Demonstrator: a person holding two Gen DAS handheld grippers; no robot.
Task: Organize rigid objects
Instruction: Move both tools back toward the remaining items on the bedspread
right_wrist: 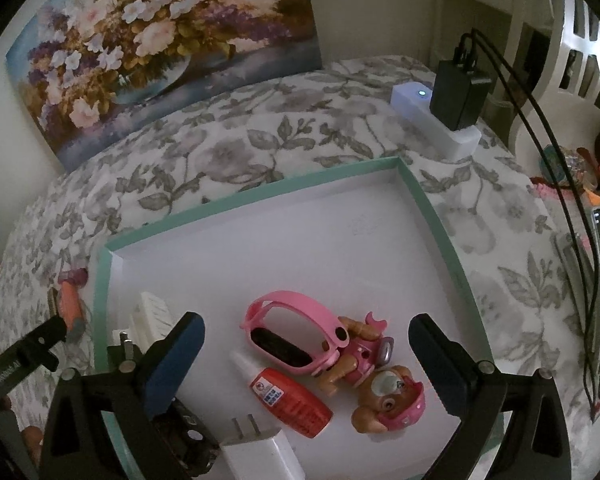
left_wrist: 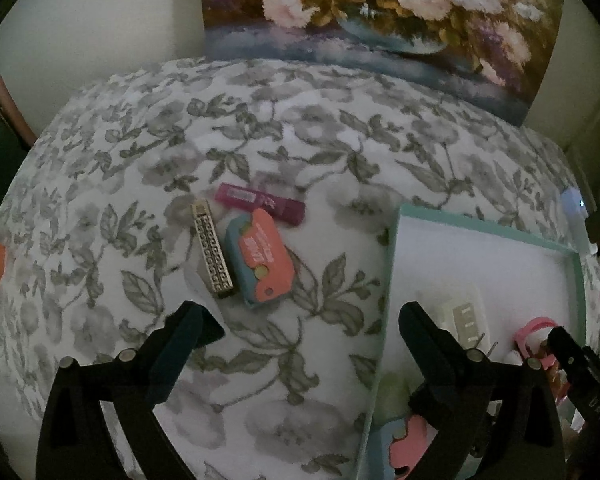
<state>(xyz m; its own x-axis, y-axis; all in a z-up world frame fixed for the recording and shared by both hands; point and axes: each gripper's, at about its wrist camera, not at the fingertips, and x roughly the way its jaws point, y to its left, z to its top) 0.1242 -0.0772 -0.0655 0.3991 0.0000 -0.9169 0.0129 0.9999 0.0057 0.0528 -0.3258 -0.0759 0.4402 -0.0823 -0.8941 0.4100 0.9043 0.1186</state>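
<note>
Both claws, left [left_wrist: 312, 336] and right [right_wrist: 306, 344], gape wide, empty.

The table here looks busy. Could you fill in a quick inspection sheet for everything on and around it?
Surface: floral cloth covering the table.
Job's things: mint-rimmed tray holds a pink band, toy pup, red bottle and white plug; still on the cloth are a gold case, magenta tube and coral card.
Clutter: colourful bits at the far right edge, too blurred to name.
Grippers: left gripper and right gripper both open, holding nothing.
Cables: black cable running from a black adapter on a white box.
Surroundings: flower painting leaning on the wall.
</note>
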